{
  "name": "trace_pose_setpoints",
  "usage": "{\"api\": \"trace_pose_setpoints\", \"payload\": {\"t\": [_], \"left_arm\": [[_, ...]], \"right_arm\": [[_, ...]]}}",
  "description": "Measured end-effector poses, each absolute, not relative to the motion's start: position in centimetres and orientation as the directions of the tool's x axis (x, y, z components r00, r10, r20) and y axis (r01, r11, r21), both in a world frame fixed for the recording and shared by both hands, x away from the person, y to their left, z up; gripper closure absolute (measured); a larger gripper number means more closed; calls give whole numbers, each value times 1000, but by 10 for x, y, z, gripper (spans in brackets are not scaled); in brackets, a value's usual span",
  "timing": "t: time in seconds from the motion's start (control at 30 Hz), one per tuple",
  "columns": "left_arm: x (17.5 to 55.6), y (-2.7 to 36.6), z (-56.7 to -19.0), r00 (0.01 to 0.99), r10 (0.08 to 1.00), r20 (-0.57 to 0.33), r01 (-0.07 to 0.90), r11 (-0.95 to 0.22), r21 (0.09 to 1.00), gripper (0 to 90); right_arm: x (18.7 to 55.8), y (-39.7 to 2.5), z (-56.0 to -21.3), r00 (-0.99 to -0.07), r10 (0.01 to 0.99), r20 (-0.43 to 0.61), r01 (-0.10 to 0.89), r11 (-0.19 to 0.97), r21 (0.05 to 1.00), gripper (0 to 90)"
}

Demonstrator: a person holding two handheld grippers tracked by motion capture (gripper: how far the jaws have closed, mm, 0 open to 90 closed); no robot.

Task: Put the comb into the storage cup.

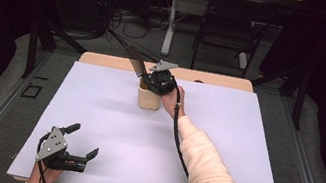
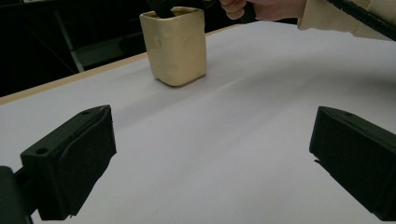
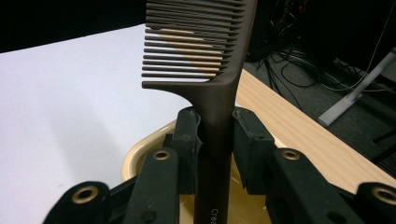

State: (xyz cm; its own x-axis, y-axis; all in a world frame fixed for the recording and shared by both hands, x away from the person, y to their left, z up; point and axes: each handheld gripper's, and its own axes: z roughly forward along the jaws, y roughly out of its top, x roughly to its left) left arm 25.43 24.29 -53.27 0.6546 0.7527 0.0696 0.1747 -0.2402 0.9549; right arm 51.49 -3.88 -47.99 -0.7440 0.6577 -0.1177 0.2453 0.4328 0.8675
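Observation:
A dark brown comb (image 3: 205, 70) stands with its handle down inside a cream cup (image 3: 140, 156), and my right gripper (image 3: 217, 140) is shut on the handle just below the teeth. From above, the comb (image 1: 135, 61) tilts up and to the left over the cup (image 1: 148, 98) at the table's far middle, with the right gripper (image 1: 162, 80) directly above the cup. My left gripper (image 1: 81, 148) rests open near the front left corner, nothing between its jaws. Its own view faces the cup (image 2: 175, 44) across the white sheet.
A white sheet (image 1: 96, 110) covers most of the wooden table (image 1: 214, 79). A person's sleeve (image 1: 208, 170) reaches diagonally from the front right to the cup. Beyond the table stand a black chair (image 1: 228, 27), a desk leg and floor cables.

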Motion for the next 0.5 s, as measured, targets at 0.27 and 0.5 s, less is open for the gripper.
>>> {"api": "trace_pose_setpoints", "payload": {"t": [0.27, 0.5], "left_arm": [[254, 243, -533, 655, 753, 70, 174, -241, 955, 6], [254, 243, -533, 655, 752, 73, 173, -244, 954, 6]], "right_arm": [[513, -41, -477, -736, 664, -134, 254, 453, 855, 542], [509, -57, -465, -744, 666, -53, 304, 409, 860, 288]]}}
